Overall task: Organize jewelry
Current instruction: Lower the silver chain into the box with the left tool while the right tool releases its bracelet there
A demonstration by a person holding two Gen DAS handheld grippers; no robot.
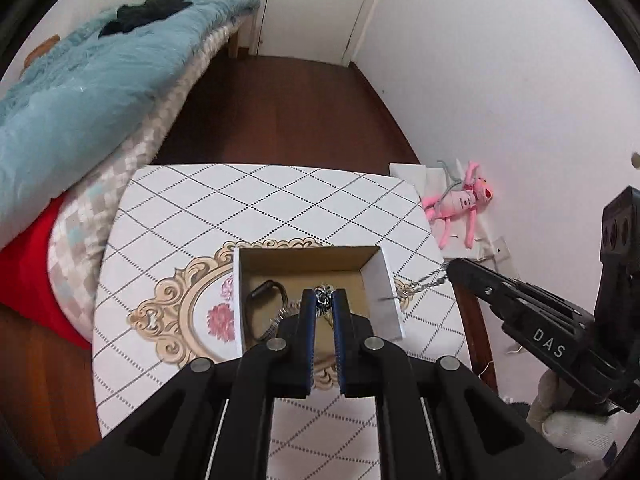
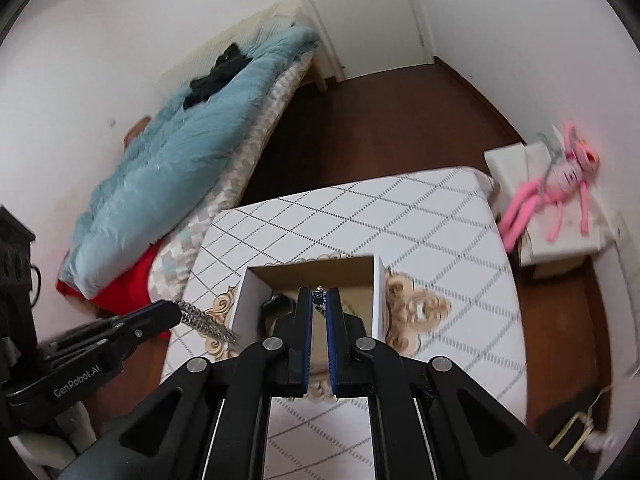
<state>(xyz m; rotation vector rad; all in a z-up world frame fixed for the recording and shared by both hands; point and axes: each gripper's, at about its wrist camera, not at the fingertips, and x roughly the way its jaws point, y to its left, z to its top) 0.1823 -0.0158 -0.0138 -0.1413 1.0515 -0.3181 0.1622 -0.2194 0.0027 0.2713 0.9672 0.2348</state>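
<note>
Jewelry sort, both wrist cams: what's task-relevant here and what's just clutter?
Job: cardboard box; black watch inside it; silver chain pinched by the left gripper; second chain pinched by the right gripper.
Lying about: pink plush toy; blue duvet; black clothes on it.

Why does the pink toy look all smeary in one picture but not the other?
In the right wrist view the pink toy is streaked by motion blur, as is that edge of the table. In the left wrist view the same toy looks sharp. Both views bend straight lines, since the lenses are fisheye.
</note>
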